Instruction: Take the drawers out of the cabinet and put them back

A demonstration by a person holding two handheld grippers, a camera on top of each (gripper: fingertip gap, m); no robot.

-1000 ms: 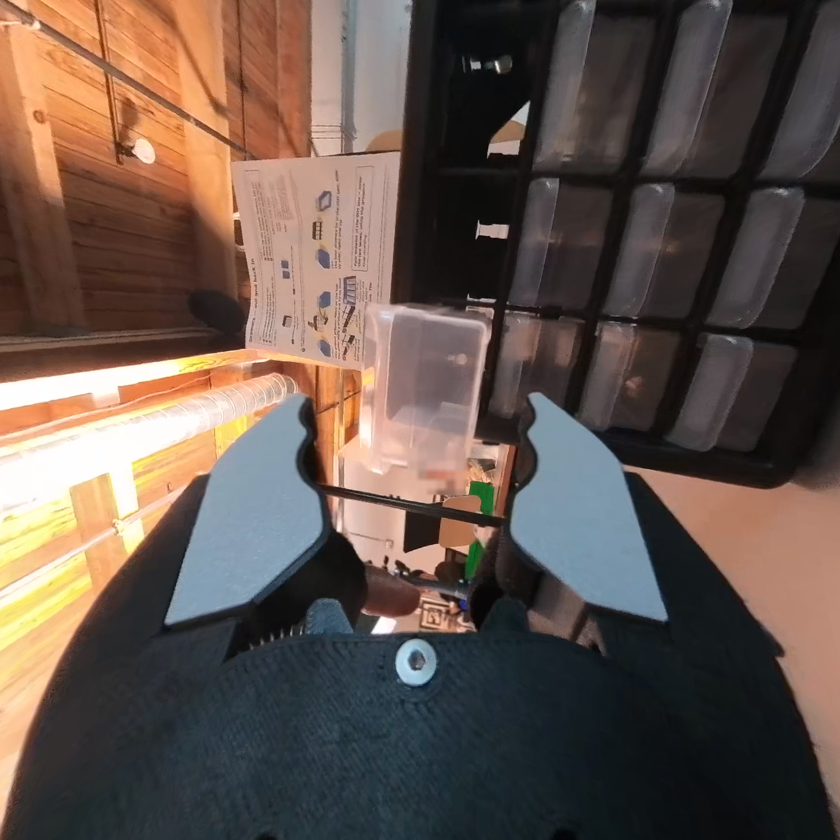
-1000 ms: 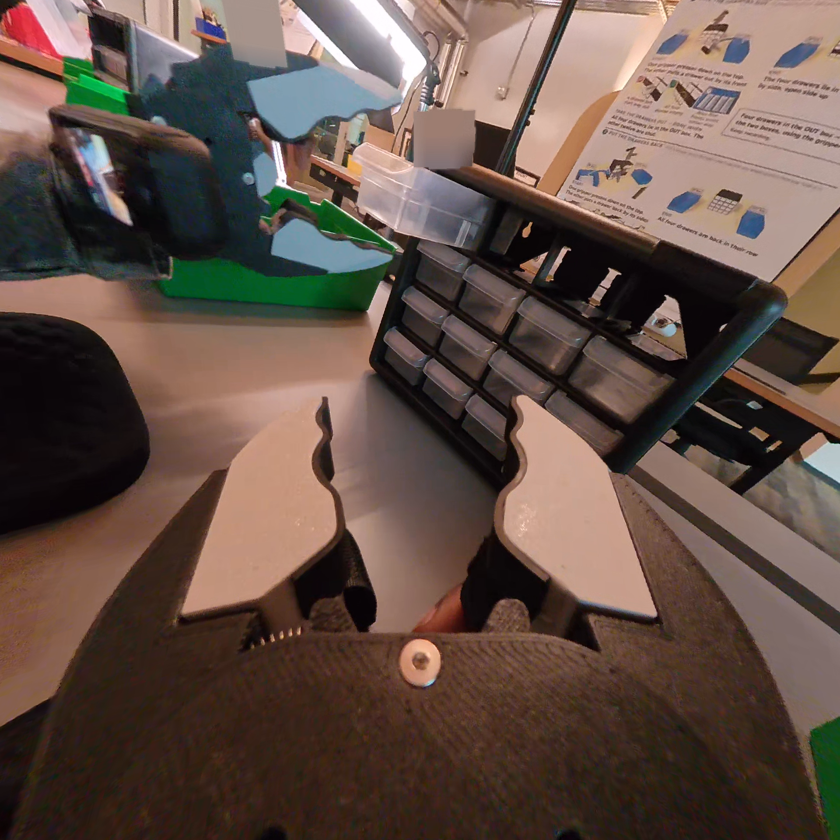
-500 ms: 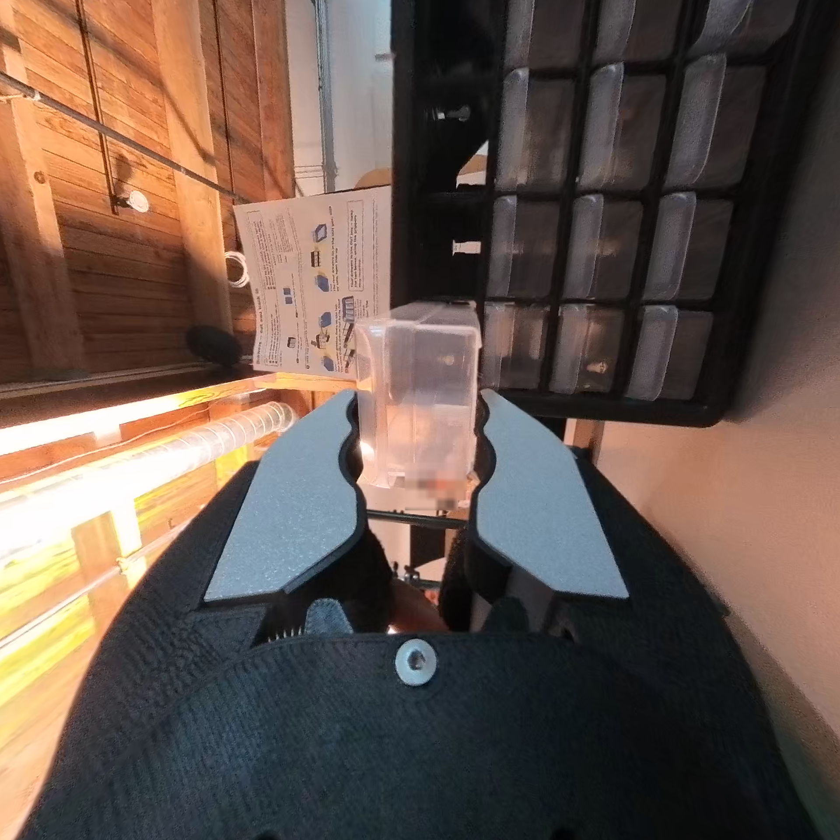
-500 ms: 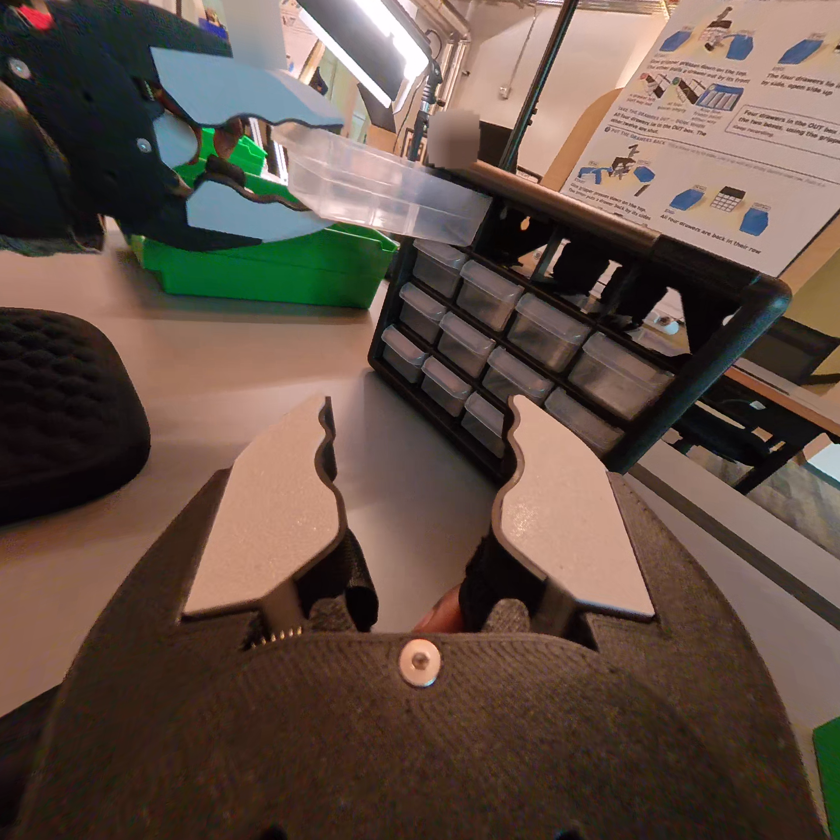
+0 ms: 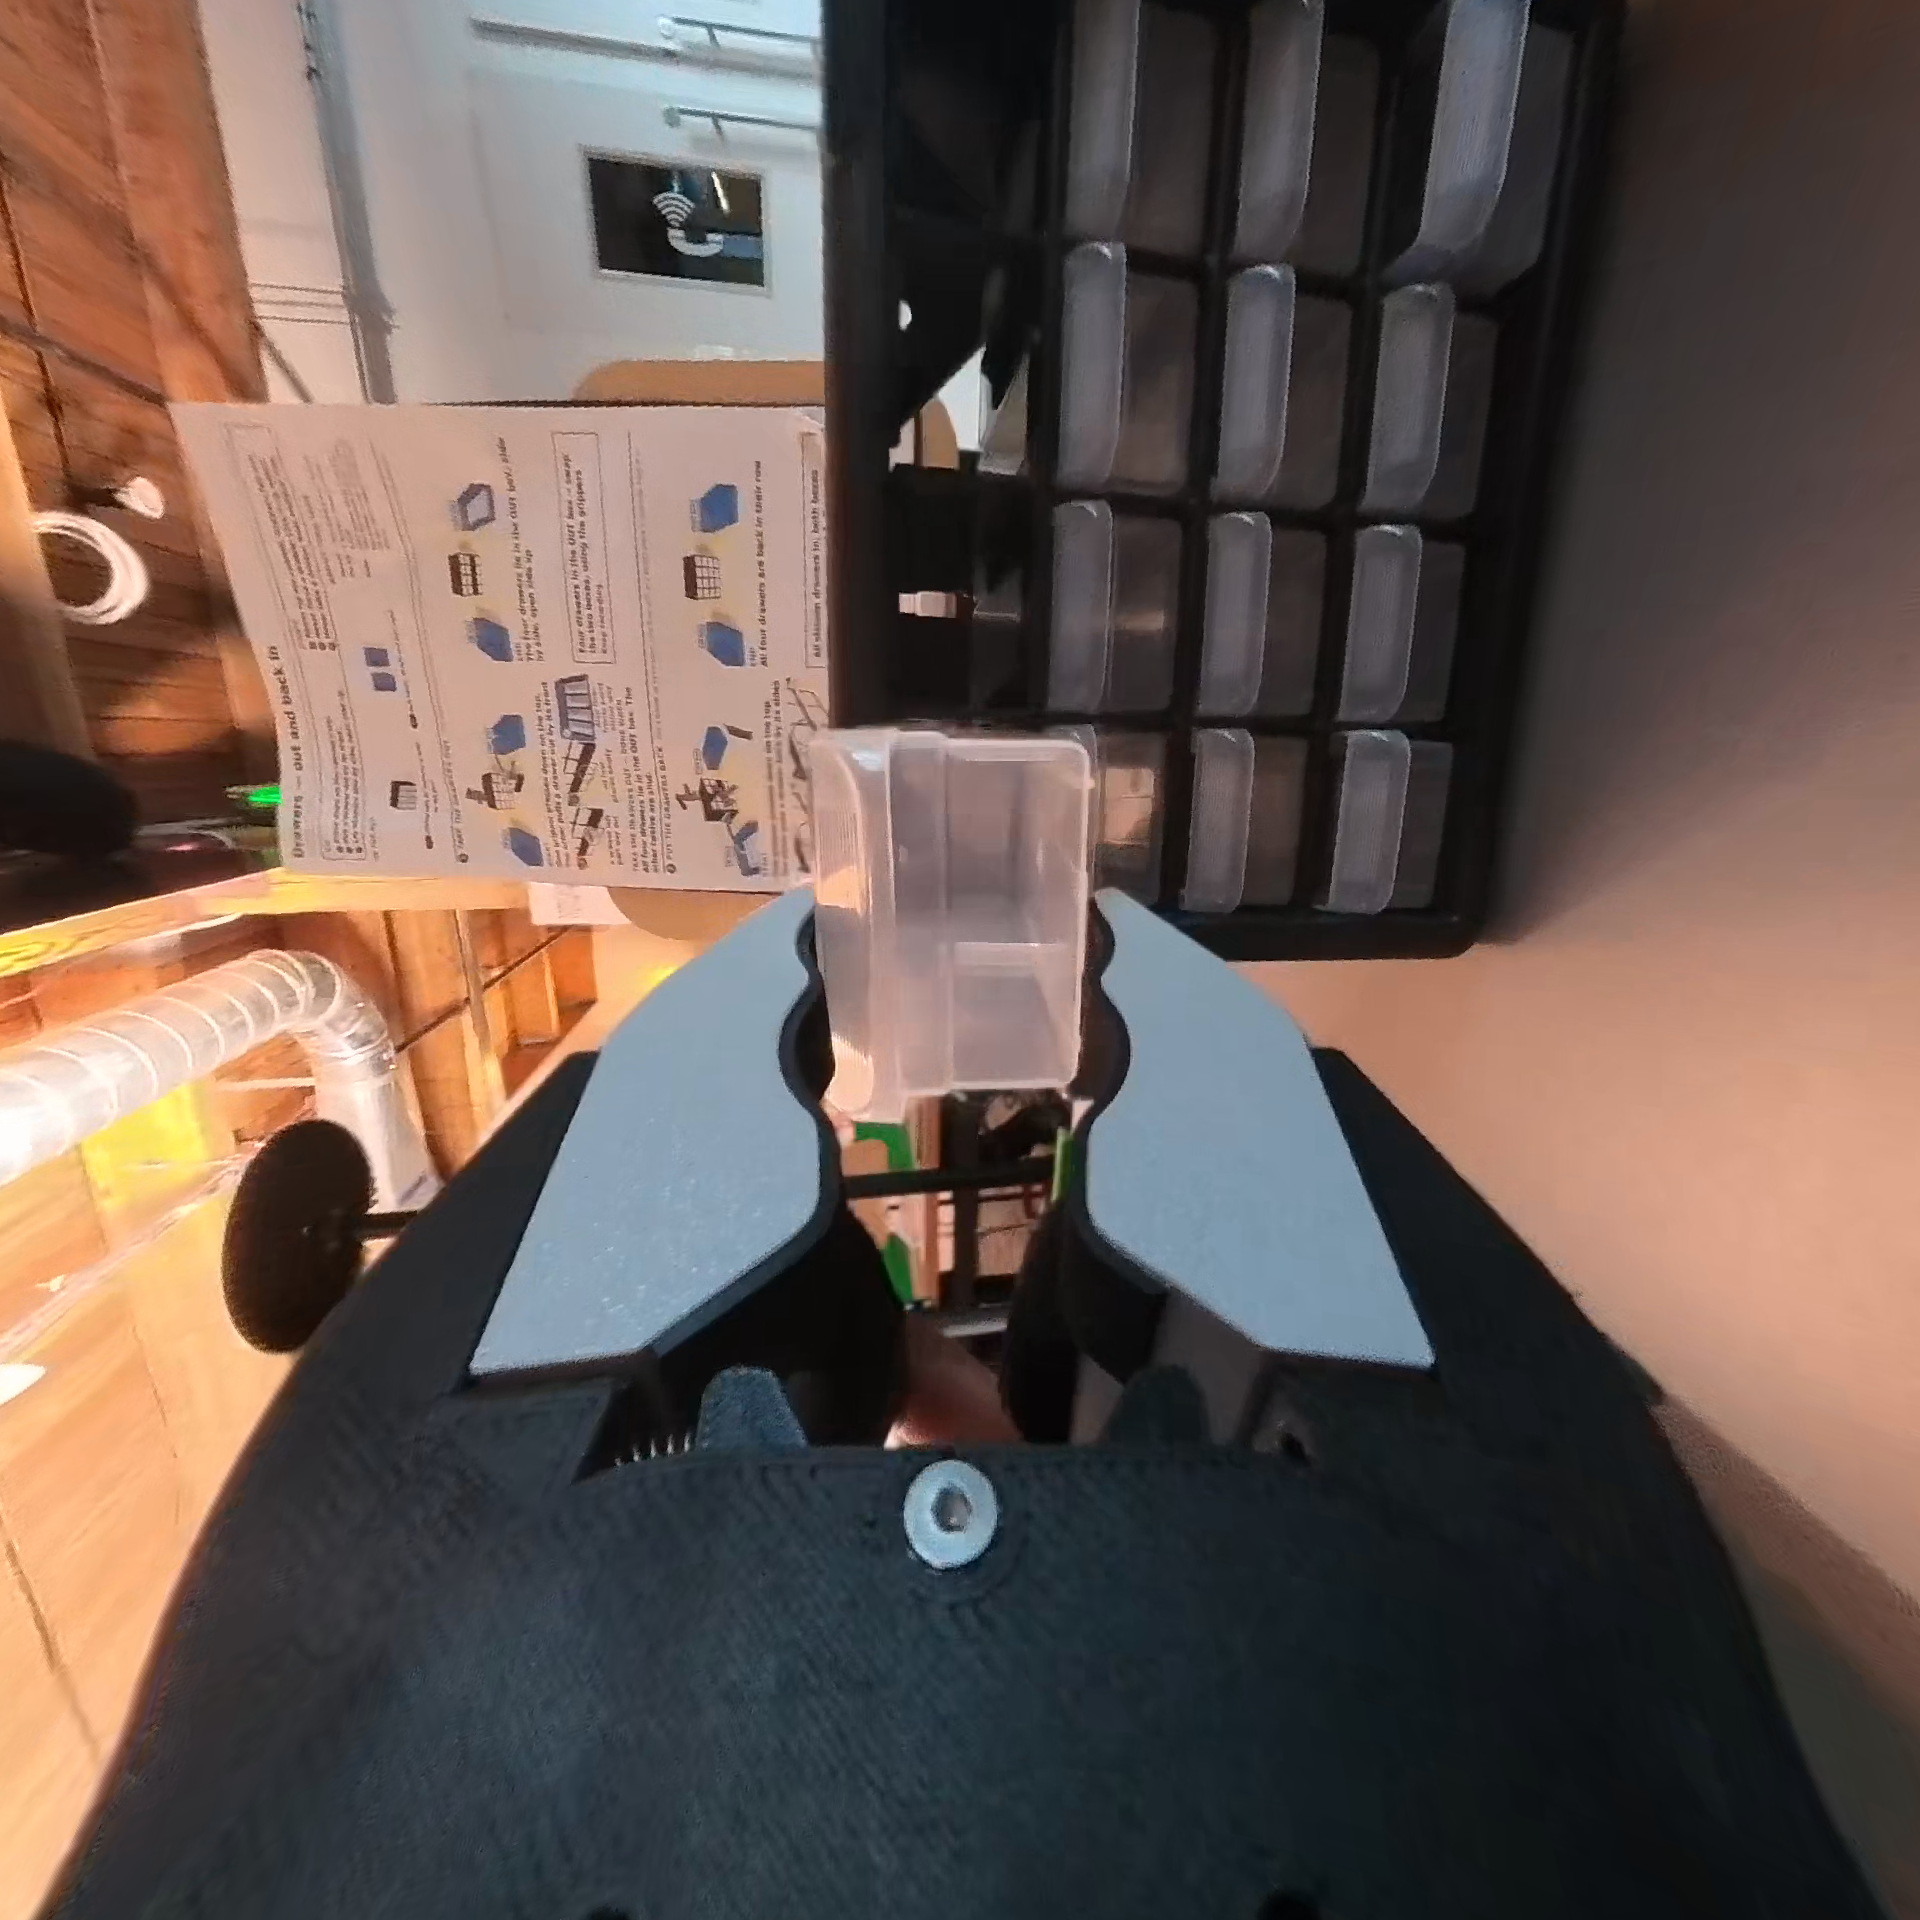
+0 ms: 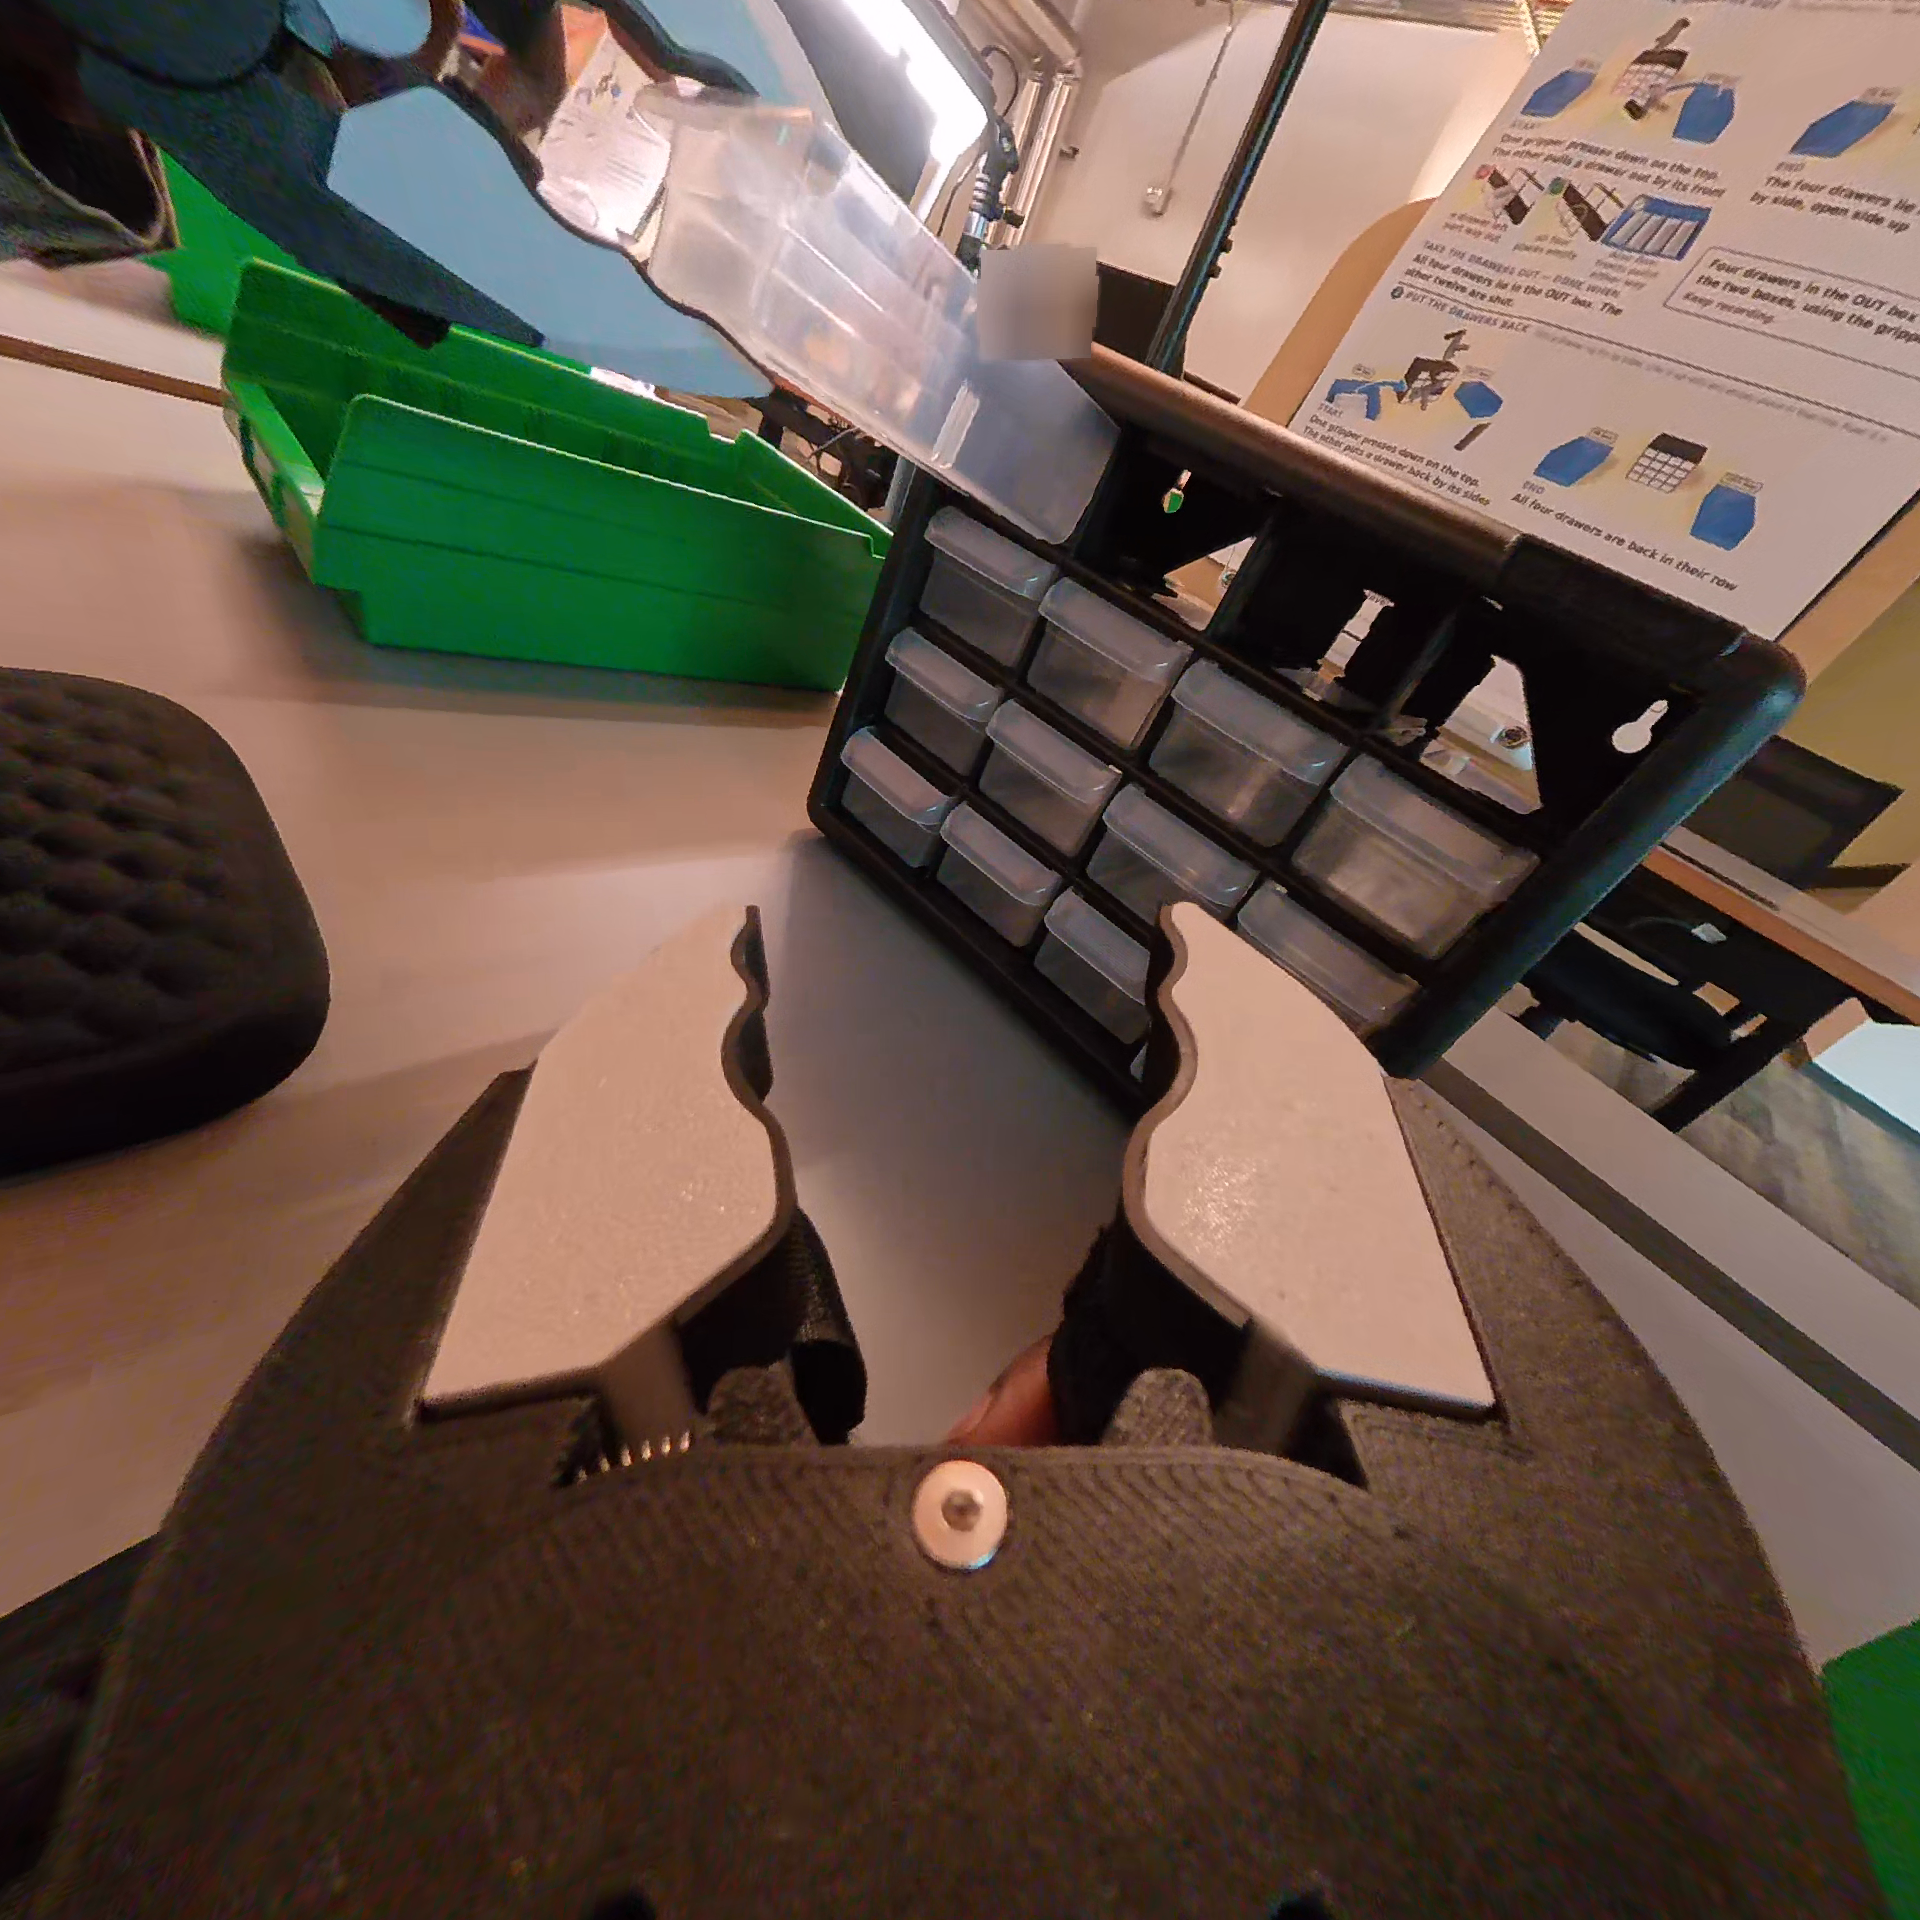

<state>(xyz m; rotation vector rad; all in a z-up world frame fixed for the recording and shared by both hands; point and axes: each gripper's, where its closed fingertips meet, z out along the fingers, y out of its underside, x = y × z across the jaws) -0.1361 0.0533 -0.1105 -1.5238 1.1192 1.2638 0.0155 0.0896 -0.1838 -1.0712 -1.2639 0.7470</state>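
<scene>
Your left gripper (image 5: 951, 966) now pinches the clear drawer (image 5: 951, 904), pulled nearly free of the cabinet (image 6: 1299, 748); your right gripper (image 6: 961, 997) hangs spread, empty. Green bin (image 6: 561, 540) probably next.

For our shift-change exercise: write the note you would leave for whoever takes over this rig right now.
Left gripper: shut on the clear drawer, held by its sides, mostly pulled out of the cabinet top row.
Right gripper: open, empty, low over the table before the cabinet.
The three lower rows look full; the top row's other slots look empty. Green bins stand left of the cabinet.
Left: draw the drawer clear, set it down, later return the drawers.
</scene>
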